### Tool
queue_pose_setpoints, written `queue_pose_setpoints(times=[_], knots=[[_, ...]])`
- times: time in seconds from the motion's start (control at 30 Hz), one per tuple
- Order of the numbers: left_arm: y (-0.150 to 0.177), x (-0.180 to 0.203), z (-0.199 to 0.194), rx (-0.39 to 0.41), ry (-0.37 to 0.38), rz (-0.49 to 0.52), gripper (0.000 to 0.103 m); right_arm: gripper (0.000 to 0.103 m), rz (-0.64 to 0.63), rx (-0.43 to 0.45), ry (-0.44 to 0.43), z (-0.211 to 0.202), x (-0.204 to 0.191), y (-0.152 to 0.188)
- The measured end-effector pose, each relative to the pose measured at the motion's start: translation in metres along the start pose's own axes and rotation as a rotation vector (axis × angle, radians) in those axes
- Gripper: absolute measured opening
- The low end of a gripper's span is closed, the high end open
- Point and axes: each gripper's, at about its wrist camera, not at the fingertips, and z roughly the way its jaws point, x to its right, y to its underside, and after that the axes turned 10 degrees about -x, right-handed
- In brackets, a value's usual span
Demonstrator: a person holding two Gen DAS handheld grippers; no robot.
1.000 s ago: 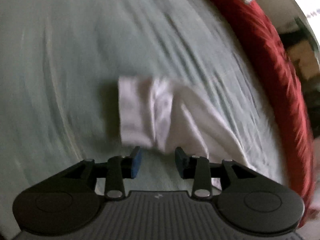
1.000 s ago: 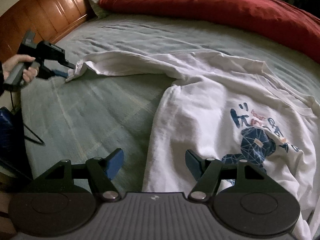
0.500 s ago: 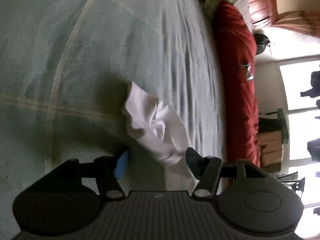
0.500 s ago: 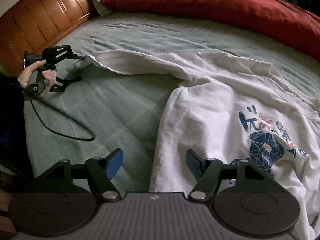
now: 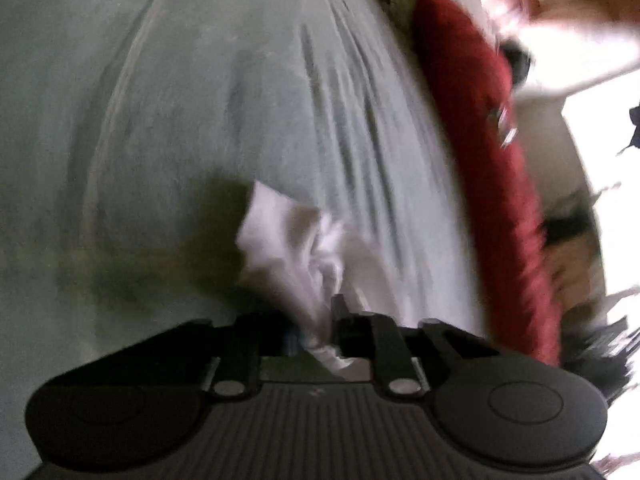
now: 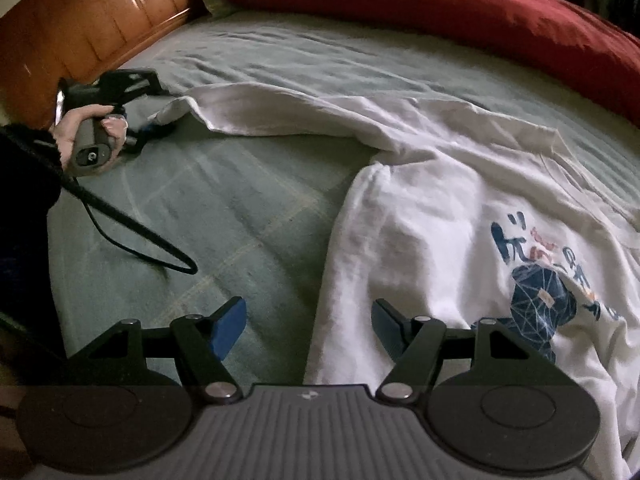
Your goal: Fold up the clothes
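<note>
- Left tongs (image 5: 320, 328): jaws closing on the cuff (image 5: 288, 240) of the white sweatshirt's sleeve; cloth sits bunched between the pads, so it reads as a pinch taking hold. That view is blurred, so grip depth is unclear.
- In the right view, the hand (image 6: 86, 136) works those tongs low over the bed near the wooden headboard (image 6: 100, 32), with the sleeve (image 6: 280, 112) stretched out toward that side. Likely held by the end so the sleeve can be carried back over the body.
- Right tongs (image 6: 306, 332): jaws spread wide, nothing between them, hovering over the near side edge of the sweatshirt (image 6: 420, 220). Probably parked there to pin or take the hem.
- Sweatshirt lies print-up and mostly flat on the grey-green sheet (image 6: 220, 208), middle to right of the bed; no fold made yet.
- Red duvet (image 6: 440, 8) is pushed along the far edge, clear of the work area.
- A black cable (image 6: 132, 240) trails across the sheet from the left handle.
</note>
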Motion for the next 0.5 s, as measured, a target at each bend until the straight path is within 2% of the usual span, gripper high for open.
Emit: queue_pose_setpoints(times=[0.13,0.27,0.4,0.5], knots=[[-0.011,0.018,-0.020,0.037,-0.143,0.158,0.013,0.074,-0.024,0.008,0.003,-0.004,-0.003,-0.002],[-0.035,0.030,-0.042,0.047,-0.219,0.266,0.013,0.074,-0.032,0.015,0.009,-0.008,0.000,-0.002],[-0.052,0.038,-0.043,-0.003,-0.286,0.379,0.013,0.074,-0.015,0.014,0.016,-0.006,0.004,-0.001],[-0.045,0.029,-0.039,-0.071,-0.330,0.388,0.018,0.074,-0.013,0.008,0.018,-0.005,0.004,-0.001]])
